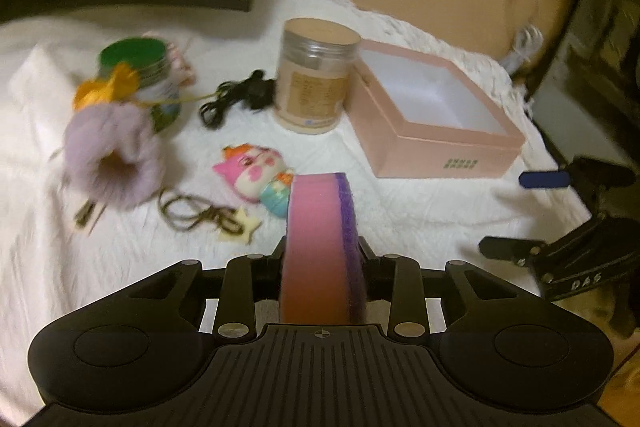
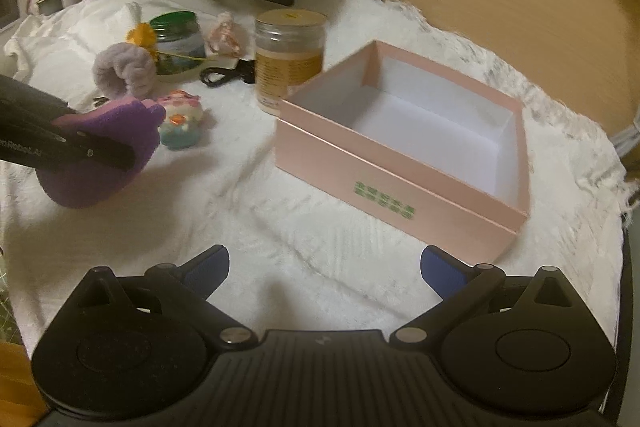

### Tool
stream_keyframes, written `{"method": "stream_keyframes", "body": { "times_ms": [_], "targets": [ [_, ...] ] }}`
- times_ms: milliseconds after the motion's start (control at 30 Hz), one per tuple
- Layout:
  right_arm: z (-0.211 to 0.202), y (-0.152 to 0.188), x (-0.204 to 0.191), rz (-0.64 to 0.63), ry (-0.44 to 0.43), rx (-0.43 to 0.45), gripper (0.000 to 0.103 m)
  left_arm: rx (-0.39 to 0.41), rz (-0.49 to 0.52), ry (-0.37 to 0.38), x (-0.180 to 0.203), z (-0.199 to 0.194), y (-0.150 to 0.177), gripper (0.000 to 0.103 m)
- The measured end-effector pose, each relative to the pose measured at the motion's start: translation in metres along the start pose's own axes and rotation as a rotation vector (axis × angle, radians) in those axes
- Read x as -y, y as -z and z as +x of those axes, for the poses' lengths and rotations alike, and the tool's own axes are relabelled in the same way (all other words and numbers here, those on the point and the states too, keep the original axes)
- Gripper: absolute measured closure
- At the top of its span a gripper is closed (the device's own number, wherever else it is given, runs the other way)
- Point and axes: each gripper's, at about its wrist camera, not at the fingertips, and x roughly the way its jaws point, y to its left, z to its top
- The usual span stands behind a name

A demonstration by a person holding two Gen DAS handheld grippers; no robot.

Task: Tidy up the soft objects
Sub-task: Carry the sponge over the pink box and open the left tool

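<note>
A pink sponge with a purple scouring side (image 1: 320, 247) stands on edge between the fingers of my left gripper (image 1: 322, 251), which is shut on it above the white cloth. In the right wrist view the same sponge (image 2: 96, 183) shows at the left, pinched by the left gripper (image 2: 108, 135). My right gripper (image 2: 326, 267) hangs open and empty in front of the open pink box (image 2: 360, 179). A fluffy lilac scrunchie (image 1: 112, 155) and a pink cat squishy (image 1: 256, 175) lie on the cloth left of the box (image 1: 440, 155).
A beige jar (image 1: 316, 79) stands against the box's left side, with a green-lidded jar (image 1: 140, 67), an orange flower (image 1: 108, 87) and a black cable (image 1: 236, 99) nearby. A star charm on a cord (image 1: 240, 227) lies near the squishy. A wooden board rises behind.
</note>
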Motion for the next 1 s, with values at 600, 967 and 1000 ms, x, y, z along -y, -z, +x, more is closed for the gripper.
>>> {"method": "stream_keyframes", "body": {
  "times_ms": [600,967,1000],
  "targets": [
    [0.109,-0.118,-0.086,-0.116,-0.252,-0.056,0.055,0.146,-0.291,-0.069,-0.066,-0.075,0.006,0.068],
    [0.005,-0.083,-0.037,-0.032,-0.209,-0.014,0.059,0.069,-0.175,0.153,-0.020,-0.047,-0.015,0.068],
    [-0.006,-0.075,-0.029,-0.022,-0.182,-0.018,0.059,0.052,-0.148,0.179,-0.010,-0.041,-0.018,0.068]
  ]
}}
